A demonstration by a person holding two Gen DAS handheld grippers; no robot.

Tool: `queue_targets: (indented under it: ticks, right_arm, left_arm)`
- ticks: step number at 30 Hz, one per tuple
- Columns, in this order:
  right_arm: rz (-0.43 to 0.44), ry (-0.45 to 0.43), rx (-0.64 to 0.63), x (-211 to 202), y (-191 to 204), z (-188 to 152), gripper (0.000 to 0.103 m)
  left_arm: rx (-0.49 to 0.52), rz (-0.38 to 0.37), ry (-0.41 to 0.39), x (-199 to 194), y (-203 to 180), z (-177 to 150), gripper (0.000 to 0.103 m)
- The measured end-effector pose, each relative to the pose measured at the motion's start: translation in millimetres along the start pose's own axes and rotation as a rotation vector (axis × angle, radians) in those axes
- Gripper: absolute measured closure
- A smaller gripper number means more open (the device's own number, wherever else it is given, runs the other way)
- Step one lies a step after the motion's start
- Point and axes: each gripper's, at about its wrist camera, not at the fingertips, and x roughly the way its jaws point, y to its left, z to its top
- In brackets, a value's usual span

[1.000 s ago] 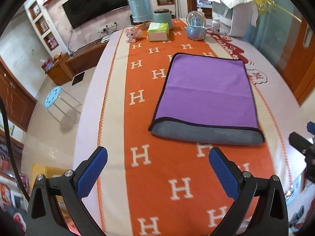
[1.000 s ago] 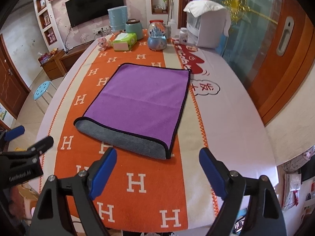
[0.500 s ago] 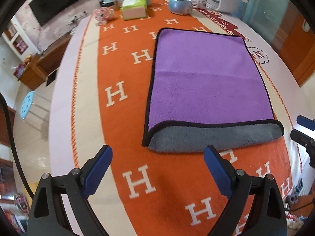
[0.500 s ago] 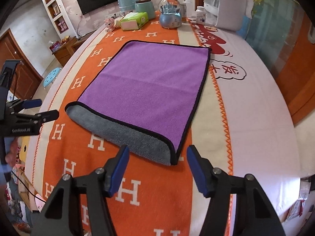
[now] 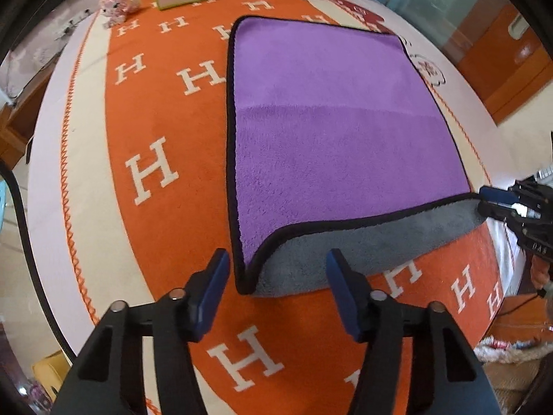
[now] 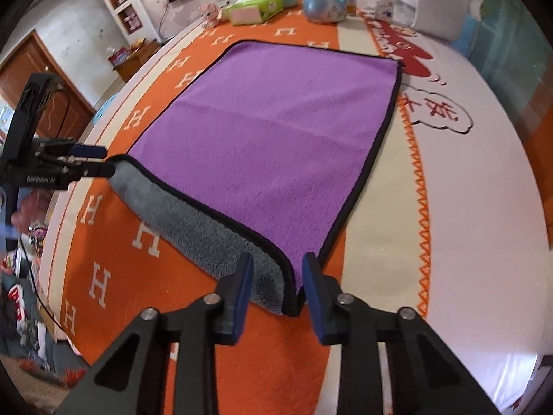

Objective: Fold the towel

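Closing in over the last second, I'm bracketing the towel's [image 5: 338, 145] near corners on the orange tablecloth [image 5: 155, 110]: left gripper [image 5: 276, 276] and right gripper [image 6: 276, 276] are both still unclamped, narrowing, ready to pinch.

Two low wrist views face down the table: the left close at the towel's [image 5: 331, 131] near-left corner, the right at its near-right; both share it.

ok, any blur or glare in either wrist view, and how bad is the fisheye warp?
Left wrist: towel sharp, table edge bows strongly, right rim soft. Right wrist: towel pile crisp, far clutter soft, mild sheen on the white cloth, black vignette corners.
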Motion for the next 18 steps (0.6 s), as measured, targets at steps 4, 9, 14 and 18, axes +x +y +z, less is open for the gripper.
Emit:
queue_targets:
  ticks: [4,9,14,18]
  right_arm:
    - [0.032,0.010,-0.002,3,-4,0,0.081]
    - [0.062,0.018,-0.007,5,-6,1,0.086]
    - [0.073,0.026,-0.011,5,-8,2,0.086]
    - [0.069,0.030,-0.013,4,-10,1,0.086]
  left_arm:
    - [0.044,-0.013,0.044,9,2,3,0.061]
    - [0.085,-0.031,0.073,16,0,7,0.066]
    - [0.104,-0.021,0.090,18,0,14,0.066]
    - [0.118,-0.017,0.097,18,4,18,0.066]
